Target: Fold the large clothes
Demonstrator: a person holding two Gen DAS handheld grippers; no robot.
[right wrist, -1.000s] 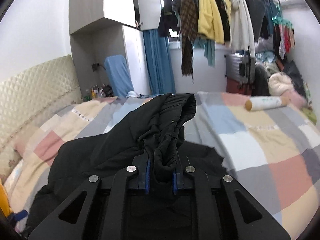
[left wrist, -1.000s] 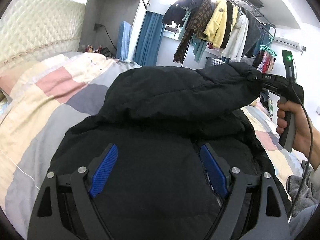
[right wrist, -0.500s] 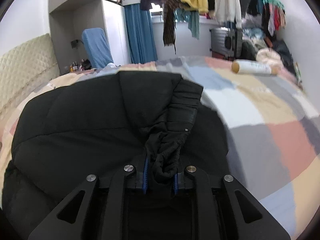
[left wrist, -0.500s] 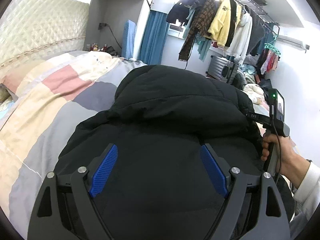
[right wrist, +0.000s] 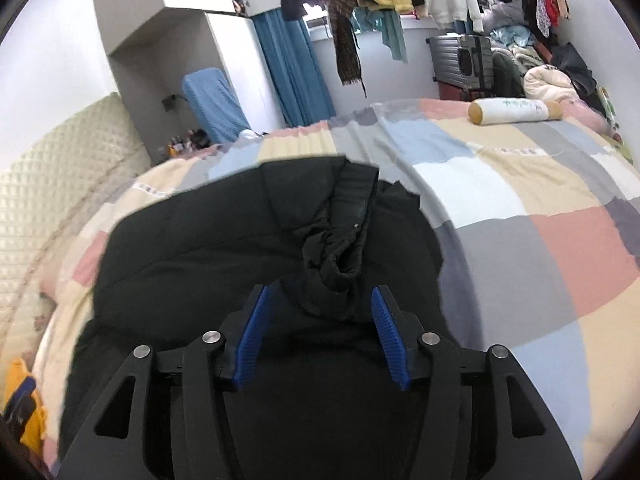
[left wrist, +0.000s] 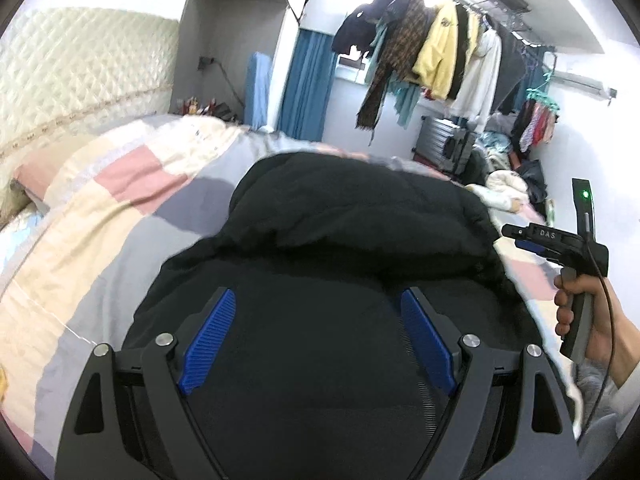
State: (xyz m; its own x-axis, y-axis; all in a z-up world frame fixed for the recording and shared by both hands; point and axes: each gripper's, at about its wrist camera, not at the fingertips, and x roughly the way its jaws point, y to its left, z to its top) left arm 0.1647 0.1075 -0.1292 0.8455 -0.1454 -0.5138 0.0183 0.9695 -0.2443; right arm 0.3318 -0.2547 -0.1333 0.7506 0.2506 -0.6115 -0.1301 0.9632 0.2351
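Your puffy black padded jacket [right wrist: 248,248] lies on the patchwork quilt [right wrist: 520,200]; a cylindrical bolster [right wrist: 516,111] sits far right. Right gripper [right wrist: 320,320] opening, crumpled cuff [right wrist: 340,264] between untouched; left gripper [left wrist: 316,332] wide apart. Jacket's near edge is hidden.

Black puffer jacket [left wrist: 360,280] lying on bed, sleeve folded across

The puffy black quilted jacket [left wrist: 352,216] is matt cloth, soft and slightly crumpled, its gathered cuff [right wrist: 340,264] wrinkled. Under it the patchwork pastel bedspread [right wrist: 500,184] is smooth woven cotton. Each gripper's fingers are matt black plastic with ribbed blue rubbery pads [left wrist: 208,336] and shiny metal screw heads [right wrist: 211,337]. The cream headboard [left wrist: 80,76] has a glossy, diamond-quilted padded face.
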